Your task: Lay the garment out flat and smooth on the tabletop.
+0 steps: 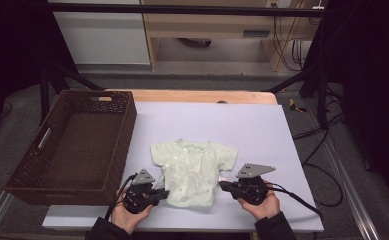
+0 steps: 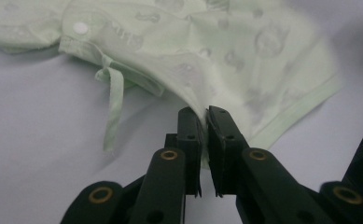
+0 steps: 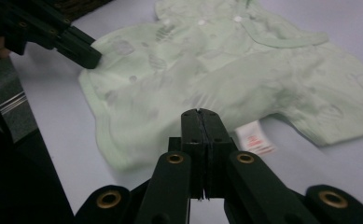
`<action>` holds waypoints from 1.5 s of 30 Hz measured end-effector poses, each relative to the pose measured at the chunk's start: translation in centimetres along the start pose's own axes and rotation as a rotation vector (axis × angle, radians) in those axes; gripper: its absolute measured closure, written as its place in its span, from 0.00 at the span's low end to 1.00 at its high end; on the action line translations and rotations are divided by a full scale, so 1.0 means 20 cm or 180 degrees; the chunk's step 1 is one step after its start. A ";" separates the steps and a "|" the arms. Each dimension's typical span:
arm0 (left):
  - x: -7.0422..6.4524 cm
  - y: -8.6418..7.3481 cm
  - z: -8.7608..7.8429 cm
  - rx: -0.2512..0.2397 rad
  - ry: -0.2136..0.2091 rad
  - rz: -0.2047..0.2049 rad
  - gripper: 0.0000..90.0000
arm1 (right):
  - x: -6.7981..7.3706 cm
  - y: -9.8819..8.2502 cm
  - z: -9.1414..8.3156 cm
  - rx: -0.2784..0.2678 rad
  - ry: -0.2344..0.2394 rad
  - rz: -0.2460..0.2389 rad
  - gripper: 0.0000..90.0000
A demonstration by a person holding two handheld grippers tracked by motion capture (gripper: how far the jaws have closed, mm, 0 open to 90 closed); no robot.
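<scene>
A brown basket (image 1: 72, 145) sat on the left side of the table (image 1: 262, 125). Right of it, near the front edge, a small pale green shirt (image 1: 194, 172) lay flat on the light sheet. Its collar pointed away from the person and its bottom hem pointed toward them, so its long way ran from front to back. The sleeves stuck out to the left and right.

The left gripper (image 1: 161, 194) was at the shirt's near left corner. In the left gripper view its jaws were pinched tight on the shirt (image 2: 207, 51), with a fold of cloth squeezed between them. A thin tie (image 2: 114, 102) hung loose from the shirt's edge.

The right gripper (image 1: 223, 185) was just beside the shirt's near right edge. In the right gripper view its jaws were pressed together with nothing between them, and the shirt (image 3: 226, 70) lay beyond them. A small white tag (image 3: 255, 140) poked out from the hem close to the jaws. The left gripper (image 3: 93, 56) also showed there, holding the far corner.
</scene>
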State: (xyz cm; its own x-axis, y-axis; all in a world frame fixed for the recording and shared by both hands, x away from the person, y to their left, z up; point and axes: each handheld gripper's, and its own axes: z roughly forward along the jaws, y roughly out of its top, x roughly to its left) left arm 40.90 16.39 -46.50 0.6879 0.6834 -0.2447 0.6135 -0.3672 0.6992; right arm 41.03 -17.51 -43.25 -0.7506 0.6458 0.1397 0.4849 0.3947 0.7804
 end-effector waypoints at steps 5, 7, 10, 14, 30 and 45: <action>-0.01 -0.03 -0.01 0.0025 0.0012 -0.0032 0.88 | -0.02 -0.06 0.01 0.0073 -0.0041 0.0063 0.92; -0.02 -0.04 -0.02 0.0026 0.0010 -0.0024 0.86 | -0.03 -0.08 0.03 0.0090 -0.0084 0.0059 0.88; -0.02 -0.05 -0.03 0.0012 0.0020 -0.0029 0.83 | -0.04 -0.10 0.04 0.0045 -0.0161 0.0085 0.79; -0.01 -0.04 -0.06 -0.0150 0.0083 -0.0041 0.57 | -0.07 -0.12 0.06 -0.0079 -0.0284 0.0113 0.60; 0.31 0.16 0.06 -0.0528 0.0659 -0.0336 0.29 | -0.30 -0.05 0.19 -0.0200 -0.0739 0.0456 0.46; 0.38 0.19 0.19 -0.0374 0.0965 -0.0374 0.87 | -0.37 -0.03 0.31 0.0027 -0.0947 0.0395 0.93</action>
State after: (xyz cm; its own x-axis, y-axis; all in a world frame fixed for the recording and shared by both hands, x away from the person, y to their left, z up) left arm 50.04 17.80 -48.32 0.4577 0.8796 -0.1296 0.6208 -0.2117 0.7549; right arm 49.15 -18.52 -48.48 -0.5219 0.8516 0.0483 0.5693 0.3056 0.7632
